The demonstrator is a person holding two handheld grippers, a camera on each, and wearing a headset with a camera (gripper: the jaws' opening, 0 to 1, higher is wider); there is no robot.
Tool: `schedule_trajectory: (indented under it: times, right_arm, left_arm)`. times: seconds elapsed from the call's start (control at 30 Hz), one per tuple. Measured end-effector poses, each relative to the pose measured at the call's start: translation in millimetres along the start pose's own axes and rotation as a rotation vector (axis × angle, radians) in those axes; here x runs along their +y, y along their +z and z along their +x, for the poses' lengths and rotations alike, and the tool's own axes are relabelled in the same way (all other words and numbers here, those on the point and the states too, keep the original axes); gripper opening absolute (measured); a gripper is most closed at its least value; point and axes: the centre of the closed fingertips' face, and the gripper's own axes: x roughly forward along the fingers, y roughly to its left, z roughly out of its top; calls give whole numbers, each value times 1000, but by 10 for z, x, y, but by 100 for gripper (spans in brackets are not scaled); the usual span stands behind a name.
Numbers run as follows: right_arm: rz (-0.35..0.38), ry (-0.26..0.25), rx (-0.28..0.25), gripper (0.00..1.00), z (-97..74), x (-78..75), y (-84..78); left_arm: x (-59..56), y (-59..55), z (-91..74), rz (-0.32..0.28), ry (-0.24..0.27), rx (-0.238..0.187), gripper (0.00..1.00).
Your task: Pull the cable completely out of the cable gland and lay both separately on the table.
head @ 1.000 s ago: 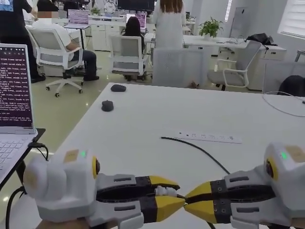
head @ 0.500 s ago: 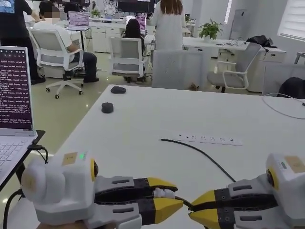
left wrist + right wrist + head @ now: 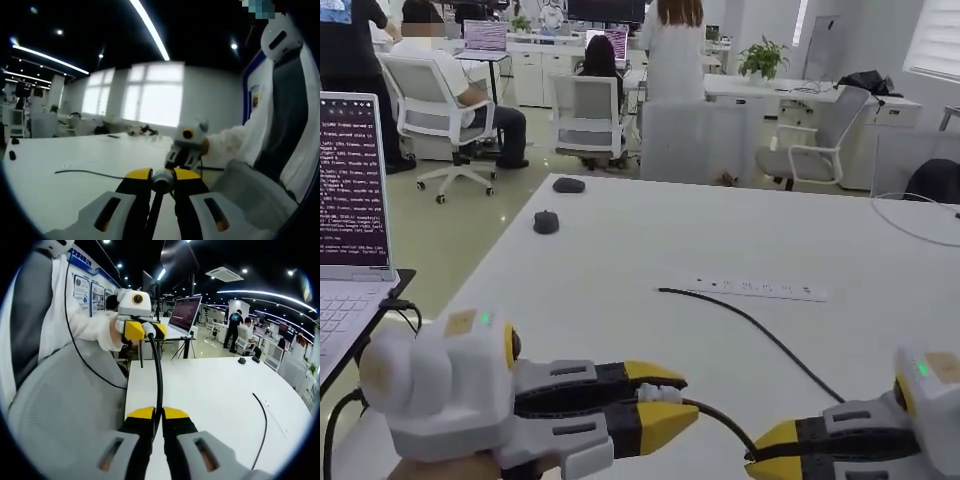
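One cable (image 3: 159,375), one gland (image 3: 161,180)

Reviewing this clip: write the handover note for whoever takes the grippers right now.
Left gripper: shut on the small white plastic cable gland, held in the air.
Right gripper: shut on the thin black cable, apart from the gland.
Cable: runs from the gland through the right jaws; its far end lies on the white table.
Done: both parts gripped.
To do: draw the cable fully out of the gland, then lay each down separately.
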Motion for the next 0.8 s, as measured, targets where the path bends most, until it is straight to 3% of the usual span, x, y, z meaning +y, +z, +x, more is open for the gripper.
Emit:
schedule_trajectory:
  times: [0.27, 0.47, 0.7, 0.8]
  right_arm:
    - [37, -15, 8, 3, -26, -29, -129]
    - [35, -15, 14, 3, -33, -25, -128]
    - [31, -14, 23, 4, -39, -15, -80]
    - [20, -18, -1, 6, -47, -9, 35]
  left_arm:
    - [9, -6, 2, -4, 3, 2, 17]
    - [13, -5, 10, -3, 5, 2, 17]
    - [23, 11, 3, -4, 11, -7, 17]
    - [20, 4, 3, -2, 11, -3, 17]
